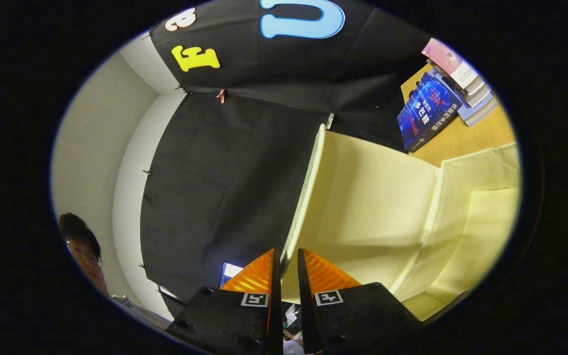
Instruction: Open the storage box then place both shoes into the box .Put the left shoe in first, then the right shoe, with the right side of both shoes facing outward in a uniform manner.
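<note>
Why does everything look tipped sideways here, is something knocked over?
Nothing looks spilled or broken. The gripper is nearly closed on the edge of the pale yellow lid, which is swung up from the storage box. The books lean in a neat row on the wooden table.

Light is even and moderately bright, falling softly on the pale yellow storage box lid (pixel 363 197), which shows only faint shading in its folds and no hard glare, while the black cloth wall (pixel 225 167) swallows light and reads nearly flat. The fisheye bends straight lines strongly: the lid's edge curves, the books (pixel 442 98) on the wooden surface (pixel 466 138) lean and stretch near the rim, and sharpness drops there. The gripper (pixel 285 259) sits in shade, its jaws nearly together around the lid's edge, close to the lens and slightly soft; a small screen (pixel 230 271) beyond them blows out to white.
</note>
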The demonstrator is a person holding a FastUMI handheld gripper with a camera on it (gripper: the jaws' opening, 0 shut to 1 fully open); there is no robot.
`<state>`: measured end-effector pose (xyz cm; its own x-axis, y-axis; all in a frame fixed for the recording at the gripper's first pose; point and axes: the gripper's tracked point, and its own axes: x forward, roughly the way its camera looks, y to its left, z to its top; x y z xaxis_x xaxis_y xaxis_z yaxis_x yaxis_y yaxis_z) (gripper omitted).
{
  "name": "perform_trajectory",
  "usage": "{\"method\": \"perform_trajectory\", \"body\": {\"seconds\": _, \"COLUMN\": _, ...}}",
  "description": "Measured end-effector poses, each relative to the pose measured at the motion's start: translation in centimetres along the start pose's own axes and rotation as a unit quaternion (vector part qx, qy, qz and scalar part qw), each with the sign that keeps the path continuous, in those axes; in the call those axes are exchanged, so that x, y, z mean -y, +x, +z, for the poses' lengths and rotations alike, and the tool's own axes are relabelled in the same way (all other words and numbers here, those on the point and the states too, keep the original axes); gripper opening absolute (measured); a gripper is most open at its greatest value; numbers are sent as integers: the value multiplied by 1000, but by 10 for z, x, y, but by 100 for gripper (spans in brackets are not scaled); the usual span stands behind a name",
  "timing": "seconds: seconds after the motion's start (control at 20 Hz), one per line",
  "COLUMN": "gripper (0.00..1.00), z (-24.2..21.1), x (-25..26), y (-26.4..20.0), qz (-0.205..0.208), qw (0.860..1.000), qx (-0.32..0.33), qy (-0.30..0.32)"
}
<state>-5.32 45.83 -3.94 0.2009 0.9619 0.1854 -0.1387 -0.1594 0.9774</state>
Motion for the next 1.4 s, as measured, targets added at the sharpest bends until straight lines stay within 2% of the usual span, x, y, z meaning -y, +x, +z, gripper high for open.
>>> {"method": "perform_trajectory", "body": {"seconds": 0.05, "gripper": 19, "z": 0, "x": 2, "y": 4, "qz": -5, "qw": 1000, "qx": 2, "qy": 2}}
{"method": "perform_trajectory", "body": {"seconds": 0.1, "gripper": 29, "z": 2, "x": 4, "y": 8, "qz": -10, "qw": 1000, "qx": 6, "qy": 5}}
{"method": "perform_trajectory", "body": {"seconds": 0.2, "gripper": 33, "z": 2, "x": 5, "y": 10, "qz": -14, "qw": 1000, "qx": 14, "qy": 7}}
{"method": "perform_trajectory", "body": {"seconds": 0.3, "gripper": 58, "z": 7, "x": 10, "y": 12, "qz": -26, "qw": 999, "qx": 26, "qy": 8}}
{"method": "perform_trajectory", "body": {"seconds": 0.35, "gripper": 62, "z": 8, "x": 13, "y": 12, "qz": -34, "qw": 999, "qx": 30, "qy": 8}}
{"method": "perform_trajectory", "body": {"seconds": 0.45, "gripper": 88, "z": 11, "x": 25, "y": 7, "qz": -61, "qw": 997, "qx": 37, "qy": -6}}
{"method": "perform_trajectory", "body": {"seconds": 0.65, "gripper": 91, "z": 13, "x": 43, "y": -26, "qz": -129, "qw": 990, "qx": 49, "qy": -38}}
{"method": "perform_trajectory", "body": {"seconds": 0.75, "gripper": 91, "z": 20, "x": 54, "y": -54, "qz": -175, "qw": 981, "qx": 57, "qy": -59}}
{"method": "perform_trajectory", "body": {"seconds": 0.8, "gripper": 91, "z": 24, "x": 64, "y": -73, "qz": -211, "qw": 973, "qx": 61, "qy": -73}}
{"method": "perform_trajectory", "body": {"seconds": 0.85, "gripper": 91, "z": 33, "x": 87, "y": -84, "qz": -250, "qw": 961, "qx": 69, "qy": -92}}
{"method": "perform_trajectory", "body": {"seconds": 0.95, "gripper": 91, "z": 49, "x": 101, "y": -129, "qz": -314, "qw": 936, "qx": 94, "qy": -127}}
{"method": "perform_trajectory", "body": {"seconds": 1.15, "gripper": 91, "z": 66, "x": 121, "y": -227, "qz": -409, "qw": 892, "qx": 120, "qy": -152}}
{"method": "perform_trajectory", "body": {"seconds": 1.25, "gripper": 91, "z": 76, "x": 136, "y": -278, "qz": -455, "qw": 870, "qx": 126, "qy": -145}}
{"method": "perform_trajectory", "body": {"seconds": 1.4, "gripper": 91, "z": 80, "x": 155, "y": -341, "qz": -496, "qw": 850, "qx": 119, "qy": -129}}
